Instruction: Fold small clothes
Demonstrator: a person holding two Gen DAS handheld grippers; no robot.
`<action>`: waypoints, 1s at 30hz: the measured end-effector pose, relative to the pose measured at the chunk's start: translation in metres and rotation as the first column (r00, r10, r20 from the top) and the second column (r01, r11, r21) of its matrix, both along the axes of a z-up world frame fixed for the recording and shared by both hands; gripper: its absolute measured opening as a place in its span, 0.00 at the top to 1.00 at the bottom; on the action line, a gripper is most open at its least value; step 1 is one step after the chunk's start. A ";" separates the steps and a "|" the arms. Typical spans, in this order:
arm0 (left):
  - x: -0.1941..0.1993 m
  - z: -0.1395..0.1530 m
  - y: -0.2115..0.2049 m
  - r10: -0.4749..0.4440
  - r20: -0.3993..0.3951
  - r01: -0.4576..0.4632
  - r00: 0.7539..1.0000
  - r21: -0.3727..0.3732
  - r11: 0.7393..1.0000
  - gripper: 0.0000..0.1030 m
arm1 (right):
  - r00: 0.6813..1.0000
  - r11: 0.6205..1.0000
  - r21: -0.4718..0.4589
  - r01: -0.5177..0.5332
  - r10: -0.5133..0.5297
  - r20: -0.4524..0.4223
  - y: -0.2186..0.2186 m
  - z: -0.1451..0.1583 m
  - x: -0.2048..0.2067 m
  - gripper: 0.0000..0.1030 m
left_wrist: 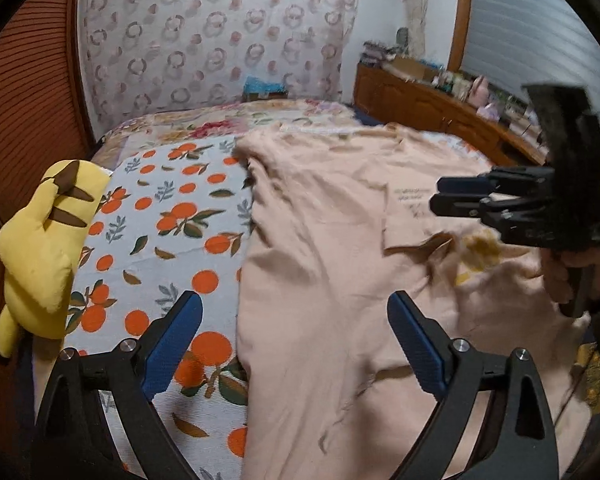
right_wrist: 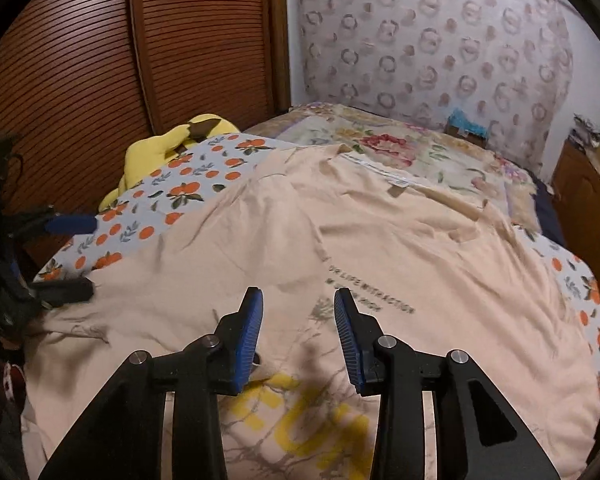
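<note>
Left gripper (left_wrist: 295,316) has its fingers spread wide, nothing between them, hanging over the pink t-shirt (left_wrist: 332,248) spread on the bed (left_wrist: 172,216). Right gripper (right_wrist: 298,312) sits partway open, apparently empty, shirt just beneath, though blur makes contact hard to call.

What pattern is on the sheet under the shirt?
Oranges with leaves on the white sheet, clearest in the left wrist view.

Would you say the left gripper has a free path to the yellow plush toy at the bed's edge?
Probably yes: the left gripper is open and empty, and only flat orange-print sheet lies between it and the yellow plush toy.
</note>
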State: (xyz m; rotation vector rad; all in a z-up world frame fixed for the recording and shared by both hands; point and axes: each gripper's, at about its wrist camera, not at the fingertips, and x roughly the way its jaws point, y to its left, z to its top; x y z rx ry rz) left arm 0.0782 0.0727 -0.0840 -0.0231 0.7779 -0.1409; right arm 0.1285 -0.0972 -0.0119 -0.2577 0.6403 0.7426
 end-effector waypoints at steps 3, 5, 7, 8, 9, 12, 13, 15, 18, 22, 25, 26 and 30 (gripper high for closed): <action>0.006 -0.011 0.000 0.013 -0.044 -0.012 0.999 0.028 1.000 0.08 | 0.999 0.999 -0.015 -0.034 0.034 -0.010 0.000 -0.002 0.001 0.63; 0.009 -0.019 0.000 0.020 -0.071 -0.016 0.997 0.048 0.999 0.08 | 0.998 0.998 -0.020 -0.053 0.053 -0.023 0.002 -0.004 0.006 0.63; 0.012 -0.027 0.000 0.026 -0.097 -0.020 0.995 0.064 0.998 0.08 | 0.997 0.997 -0.025 -0.074 0.074 -0.028 0.007 -0.008 0.007 0.63; 0.014 -0.031 0.000 0.030 -0.111 -0.022 0.993 0.071 0.997 0.08 | 0.996 0.996 -0.029 -0.083 0.083 -0.031 0.009 -0.009 0.007 0.63; 0.014 -0.033 0.000 0.030 -0.119 -0.022 0.992 0.072 0.997 0.07 | 0.996 0.995 -0.038 -0.089 0.088 -0.030 0.011 -0.011 0.008 0.63; 0.014 -0.035 0.001 0.028 -0.123 -0.020 0.992 0.064 0.998 0.05 | 0.995 0.992 -0.078 -0.103 0.101 -0.021 0.020 -0.016 0.009 0.63; 0.014 -0.036 0.001 0.029 -0.124 -0.022 0.992 0.064 0.998 0.04 | 0.995 0.990 -0.102 -0.101 0.100 -0.018 0.021 -0.017 0.010 0.63; 0.014 -0.036 0.000 0.030 -0.130 -0.022 0.991 0.067 0.997 0.01 | 0.996 0.986 -0.147 -0.084 0.084 -0.005 0.022 -0.021 0.012 0.63; 0.014 -0.037 -0.002 0.028 -0.130 -0.019 0.991 0.069 0.997 0.00 | 0.997 0.982 -0.176 -0.070 0.072 0.007 0.019 -0.025 0.013 0.73; 0.015 -0.036 -0.002 0.028 -0.130 -0.020 0.991 0.068 0.997 0.00 | 0.999 0.992 -0.123 0.009 -0.004 0.043 0.001 -0.019 0.013 0.95; 0.015 -0.036 -0.002 0.029 -0.130 -0.021 0.991 0.069 0.997 0.00 | 0.996 0.994 -0.070 0.081 -0.079 0.035 -0.022 -0.014 0.015 0.95; 0.015 -0.036 -0.002 0.029 -0.130 -0.020 0.991 0.069 0.997 0.00 | 0.996 0.994 -0.053 0.094 -0.094 0.014 -0.030 -0.014 0.016 0.95; 0.015 -0.036 -0.002 0.029 -0.130 -0.020 0.991 0.069 0.997 0.00 | 0.988 0.987 -0.040 0.154 -0.154 -0.002 -0.049 -0.015 0.014 0.88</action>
